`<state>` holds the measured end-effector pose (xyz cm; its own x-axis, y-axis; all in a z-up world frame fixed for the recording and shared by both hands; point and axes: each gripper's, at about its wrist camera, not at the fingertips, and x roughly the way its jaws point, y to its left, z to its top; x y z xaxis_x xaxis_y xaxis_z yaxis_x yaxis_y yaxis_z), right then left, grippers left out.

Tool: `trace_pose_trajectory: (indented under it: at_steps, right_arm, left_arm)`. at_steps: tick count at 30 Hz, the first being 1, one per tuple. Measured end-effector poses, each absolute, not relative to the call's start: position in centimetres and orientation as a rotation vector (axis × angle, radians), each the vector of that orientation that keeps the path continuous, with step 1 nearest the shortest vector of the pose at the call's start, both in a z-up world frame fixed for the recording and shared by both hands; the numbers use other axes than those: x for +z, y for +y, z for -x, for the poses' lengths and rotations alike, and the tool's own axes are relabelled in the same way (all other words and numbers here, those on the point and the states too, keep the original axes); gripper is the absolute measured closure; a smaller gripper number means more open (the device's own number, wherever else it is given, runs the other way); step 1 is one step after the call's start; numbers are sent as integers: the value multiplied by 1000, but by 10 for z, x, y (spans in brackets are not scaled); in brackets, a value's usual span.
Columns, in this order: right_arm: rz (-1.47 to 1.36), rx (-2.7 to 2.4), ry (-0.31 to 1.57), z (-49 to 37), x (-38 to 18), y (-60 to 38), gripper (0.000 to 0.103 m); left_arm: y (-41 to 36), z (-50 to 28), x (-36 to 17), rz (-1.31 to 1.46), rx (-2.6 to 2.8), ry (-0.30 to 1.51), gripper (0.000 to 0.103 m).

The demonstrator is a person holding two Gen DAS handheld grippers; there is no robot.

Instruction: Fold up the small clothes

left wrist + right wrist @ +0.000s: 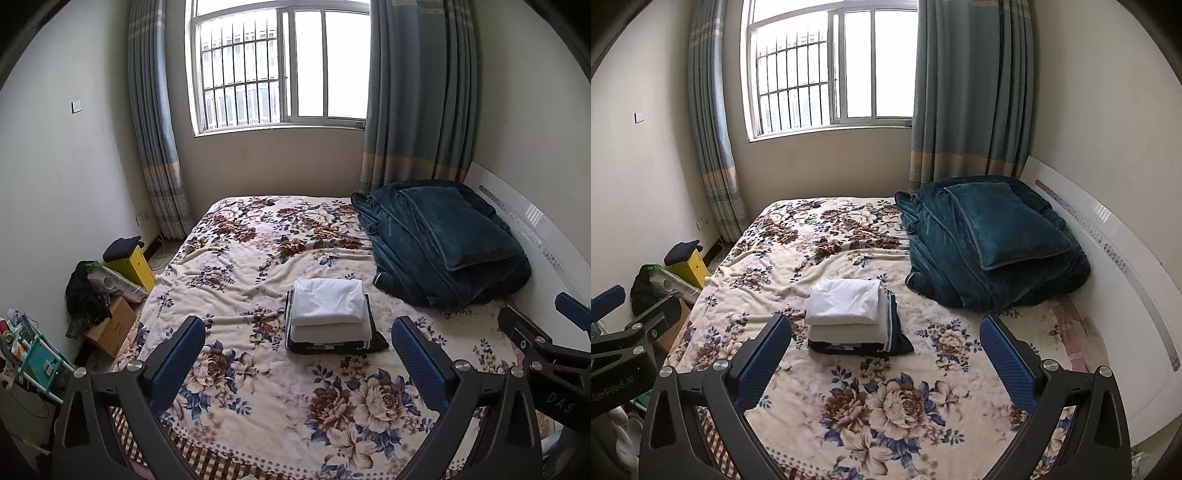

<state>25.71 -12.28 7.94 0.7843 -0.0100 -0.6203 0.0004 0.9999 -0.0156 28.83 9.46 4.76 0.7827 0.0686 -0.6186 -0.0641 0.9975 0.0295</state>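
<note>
A stack of folded small clothes lies on the flowered bed cover: a white piece on top, a cream piece under it, a dark navy piece at the bottom. The stack also shows in the right wrist view. My left gripper is open and empty, held above the bed's near end, short of the stack. My right gripper is open and empty, at a like height beside the left one. Each gripper appears at the edge of the other's view.
A dark teal folded quilt with a pillow fills the bed's far right. A white headboard runs along the right wall. Boxes, a yellow stool and clutter stand on the floor left of the bed. A window and curtains are behind.
</note>
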Motion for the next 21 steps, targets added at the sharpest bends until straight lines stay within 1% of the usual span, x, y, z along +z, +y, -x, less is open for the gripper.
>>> trace_pose_trajectory:
  at_steps: [21]
  right_arm:
    - [18, 8, 669, -256, 80, -115, 0]
  left_arm:
    - [94, -276, 46, 2, 105, 666, 0]
